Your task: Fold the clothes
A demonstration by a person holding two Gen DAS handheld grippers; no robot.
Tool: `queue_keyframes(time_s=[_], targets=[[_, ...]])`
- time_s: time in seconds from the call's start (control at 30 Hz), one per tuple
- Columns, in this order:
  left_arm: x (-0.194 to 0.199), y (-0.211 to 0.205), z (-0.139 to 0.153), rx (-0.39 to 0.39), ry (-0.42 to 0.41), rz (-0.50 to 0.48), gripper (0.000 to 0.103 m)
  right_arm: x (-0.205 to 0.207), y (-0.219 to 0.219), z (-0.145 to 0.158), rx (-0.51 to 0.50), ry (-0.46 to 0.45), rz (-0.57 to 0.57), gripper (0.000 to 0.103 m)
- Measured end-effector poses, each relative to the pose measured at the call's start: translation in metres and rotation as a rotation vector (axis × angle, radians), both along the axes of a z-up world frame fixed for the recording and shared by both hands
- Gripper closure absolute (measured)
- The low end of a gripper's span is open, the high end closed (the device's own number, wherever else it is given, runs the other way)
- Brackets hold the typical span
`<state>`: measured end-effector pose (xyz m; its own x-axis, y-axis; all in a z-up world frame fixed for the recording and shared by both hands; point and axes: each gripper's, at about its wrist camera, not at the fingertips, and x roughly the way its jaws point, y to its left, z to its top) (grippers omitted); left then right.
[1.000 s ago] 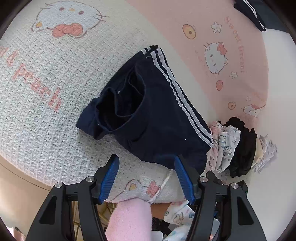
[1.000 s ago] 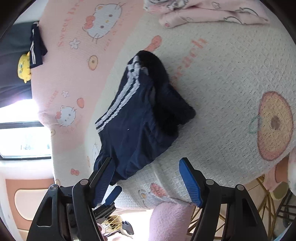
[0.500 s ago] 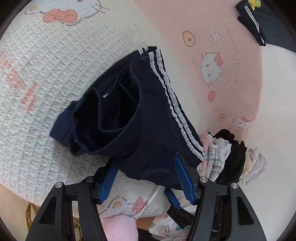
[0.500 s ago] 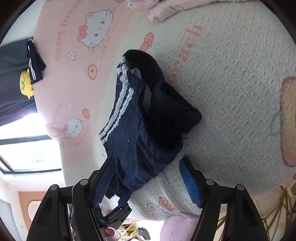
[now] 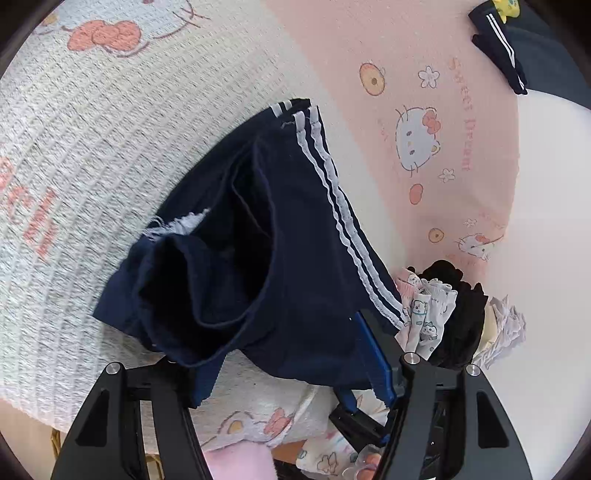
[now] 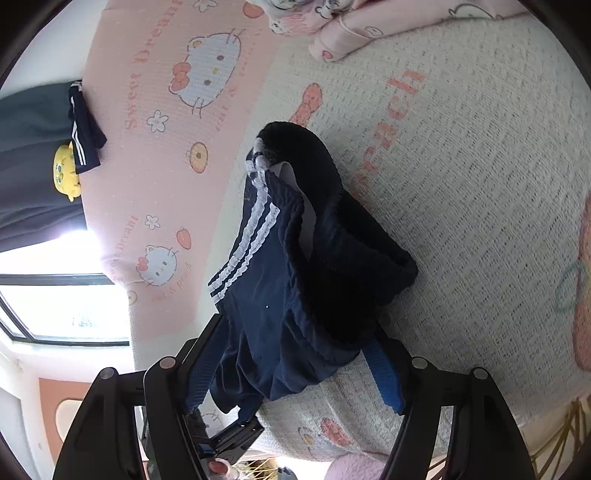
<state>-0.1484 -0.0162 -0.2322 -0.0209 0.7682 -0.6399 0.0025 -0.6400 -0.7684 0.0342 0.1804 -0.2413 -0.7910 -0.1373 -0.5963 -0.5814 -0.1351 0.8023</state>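
Note:
Crumpled navy shorts (image 5: 295,258) with white side stripes lie on a white waffle blanket (image 5: 92,129). In the right wrist view the same shorts (image 6: 295,277) hang slightly over the blanket's near edge. My left gripper (image 5: 288,369) is open, its fingers straddling the shorts' near hem; dark fabric covers the left finger's pad. My right gripper (image 6: 291,369) is also open, and the shorts' near corner lies between its blue pads (image 6: 384,373). Neither has closed on the cloth.
A heap of small patterned and black garments (image 5: 443,314) lies right of the shorts. A pink cartoon-cat sheet (image 5: 424,129) covers the bed beyond. A dark garment (image 6: 33,147) with a yellow figure sits far off. Pink pyjamas (image 6: 369,29) lie at the back. A window (image 6: 55,306) is at left.
Both grippers have moved forward to the shorts. The near hem, clear of the fingers a second ago, now lies between both pairs of fingers. The jaws stayed wide.

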Motion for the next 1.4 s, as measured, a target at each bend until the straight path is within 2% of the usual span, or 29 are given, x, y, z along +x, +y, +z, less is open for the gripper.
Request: queue_keyframes(time_s=[0.07,0.1,0.13,0.17,0.2,0.23,0.27,0.4,0.6,0.7,0.77,0.83,0.87,0.9,0.97,1.0,1.03,1.07,1.2,1.4], targets=[[-0.002,-0.003,0.003,-0.037,0.023,0.024,0.039,-0.002,-0.001,0.005,0.064,-0.05,0.021,0.036],[-0.002,-0.005,0.004,-0.063,0.037,0.041,0.039,-0.003,-0.001,0.008,0.097,-0.075,0.031,0.048],[-0.003,-0.007,0.006,-0.095,0.049,0.059,0.045,-0.004,-0.001,0.01,0.129,-0.1,0.041,0.057],[-0.003,-0.008,0.008,-0.135,0.058,0.082,0.057,-0.004,-0.001,0.013,0.161,-0.125,0.052,0.075],[-0.004,-0.009,0.009,-0.175,0.058,0.099,0.065,-0.004,-0.001,0.013,0.178,-0.142,0.06,0.084],[-0.005,-0.009,0.009,-0.205,0.046,0.106,0.076,-0.004,-0.001,0.013,0.193,-0.157,0.068,0.085],[-0.006,-0.01,0.007,-0.214,0.036,0.112,0.081,-0.001,0.0,0.013,0.184,-0.15,0.061,0.085],[-0.007,-0.015,0.006,-0.223,0.041,0.127,0.09,0.002,0.001,0.013,0.178,-0.158,0.074,0.09],[-0.005,-0.025,0.007,-0.222,0.032,0.148,0.09,0.004,0.006,0.011,0.172,-0.159,0.081,0.091],[-0.007,-0.024,0.008,-0.234,0.051,0.134,0.09,0.001,0.009,0.011,0.178,-0.153,0.083,0.091],[-0.007,-0.016,0.011,-0.274,0.082,0.086,0.089,0.001,0.008,0.013,0.196,-0.135,0.098,0.083],[-0.009,-0.002,0.018,-0.33,0.119,-0.001,0.089,0.0,0.008,0.018,0.202,-0.117,0.107,0.064],[-0.01,0.004,0.022,-0.357,0.138,-0.045,0.087,0.0,0.008,0.022,0.204,-0.105,0.11,0.045],[-0.011,0.011,0.026,-0.385,0.157,-0.088,0.083,0.001,0.007,0.029,0.22,-0.099,0.115,0.036],[-0.011,0.017,0.034,-0.386,0.171,-0.125,0.059,0.003,0.002,0.042,0.286,-0.123,0.14,0.035],[-0.01,0.018,0.038,-0.375,0.173,-0.133,0.052,0.004,0.0,0.048,0.325,-0.144,0.155,0.034],[-0.009,0.018,0.044,-0.363,0.18,-0.131,0.04,0.007,-0.004,0.055,0.374,-0.171,0.166,0.033],[-0.006,0.018,0.051,-0.356,0.198,-0.126,0.036,0.009,-0.007,0.061,0.419,-0.185,0.174,0.032],[0.003,0.024,0.076,-0.372,0.29,-0.177,0.035,0.008,-0.02,0.08,0.558,-0.261,0.215,0.032],[0.013,0.023,0.099,-0.485,0.45,-0.214,0.035,0.014,-0.042,0.099,0.779,-0.305,0.283,0.032]])
